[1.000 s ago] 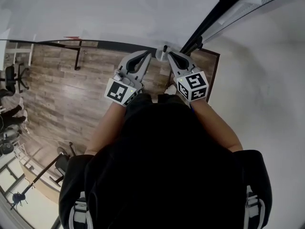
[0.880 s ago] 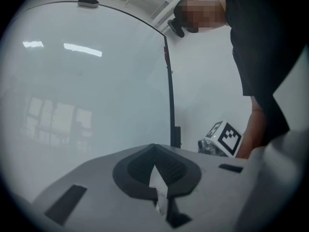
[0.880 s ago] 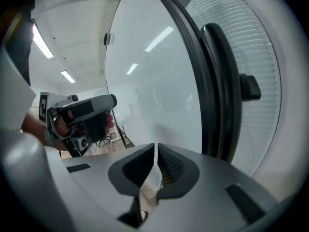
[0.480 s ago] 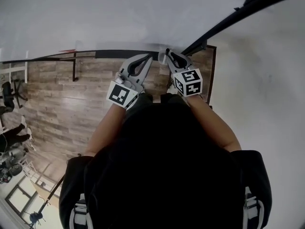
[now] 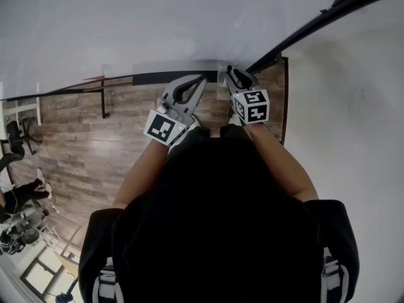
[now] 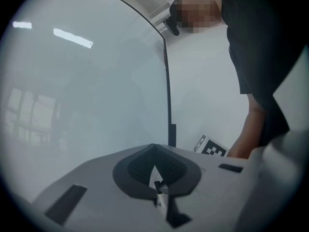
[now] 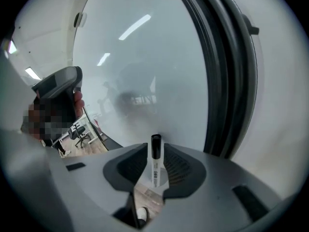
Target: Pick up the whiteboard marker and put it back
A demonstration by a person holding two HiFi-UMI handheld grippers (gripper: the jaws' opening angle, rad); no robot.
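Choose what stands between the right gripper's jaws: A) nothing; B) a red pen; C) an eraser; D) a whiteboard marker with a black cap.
D: the right gripper view shows the black-capped whiteboard marker inside the right gripper, whose jaws have just been opening.

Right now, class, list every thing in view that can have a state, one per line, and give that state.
Grey right gripper: jaws open, having just been opening.
White-barrelled whiteboard marker with black cap: capped, upright, standing loose between the right gripper's jaws, not pinched.
Grey left gripper: jaws shut, nothing between them.
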